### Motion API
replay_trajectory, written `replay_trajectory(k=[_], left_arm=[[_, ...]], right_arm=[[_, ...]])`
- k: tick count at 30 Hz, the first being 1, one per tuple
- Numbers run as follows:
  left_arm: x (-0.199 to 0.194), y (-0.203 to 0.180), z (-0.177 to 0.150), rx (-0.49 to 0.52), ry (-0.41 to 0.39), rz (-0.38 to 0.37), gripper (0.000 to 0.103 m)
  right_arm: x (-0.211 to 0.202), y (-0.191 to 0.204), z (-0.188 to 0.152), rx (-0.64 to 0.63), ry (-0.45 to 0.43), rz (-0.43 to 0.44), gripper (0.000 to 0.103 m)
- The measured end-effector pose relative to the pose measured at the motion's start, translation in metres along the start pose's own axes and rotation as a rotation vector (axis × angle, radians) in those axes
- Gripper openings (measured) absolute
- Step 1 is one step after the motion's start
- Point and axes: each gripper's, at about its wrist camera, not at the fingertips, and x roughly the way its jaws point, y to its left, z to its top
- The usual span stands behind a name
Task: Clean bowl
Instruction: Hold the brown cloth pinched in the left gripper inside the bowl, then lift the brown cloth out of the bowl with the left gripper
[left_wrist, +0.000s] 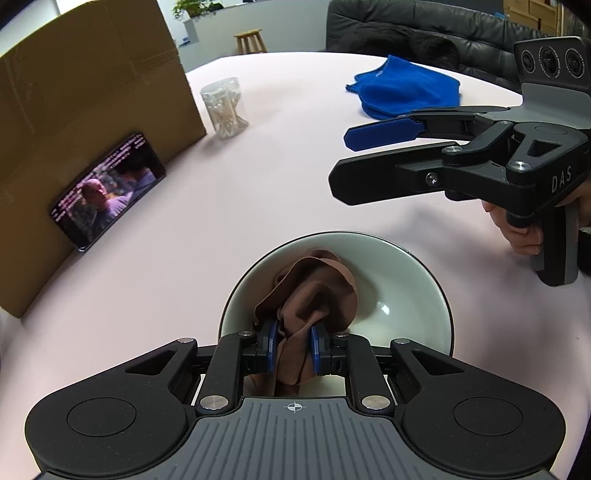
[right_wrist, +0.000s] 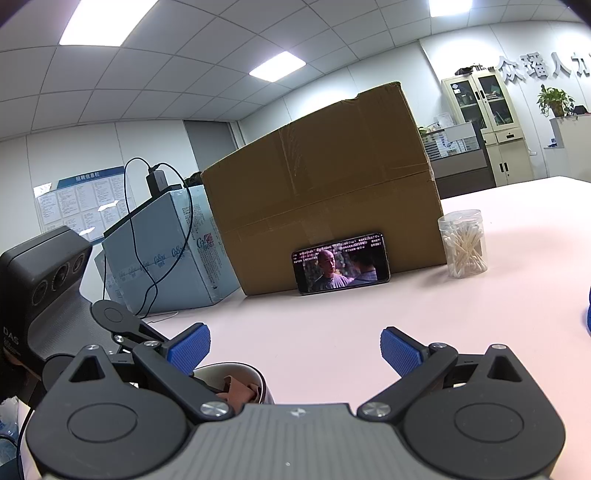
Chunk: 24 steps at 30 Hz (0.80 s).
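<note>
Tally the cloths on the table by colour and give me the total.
Brown cloth, in the bowl, clamped by the left gripper: 1
Blue cloth, lying at the far side of the table: 1
Total: 2
</note>
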Motion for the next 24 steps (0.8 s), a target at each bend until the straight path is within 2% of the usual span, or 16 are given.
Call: replay_trajectory(k=[13,21,24], left_arm=[[-0.036,-0.004,-0.014,-0.059,-0.134,0.065,0.016],[-0.077,0.006,-0.035,-0.195,-0.281,0.174,0.016],[-0.086,0.013,-0.047,-0.260,-0.309,0.215,0.016]], right_arm=[[0.000,-0.002,0.000,0.008,0.000,-0.002,0.100],[-0.002,-0.002,0.000,0.011,0.001,-0.005,0.100],[-0.003,-0.001,0.000,0.011,0.001,-0.005,0.100]])
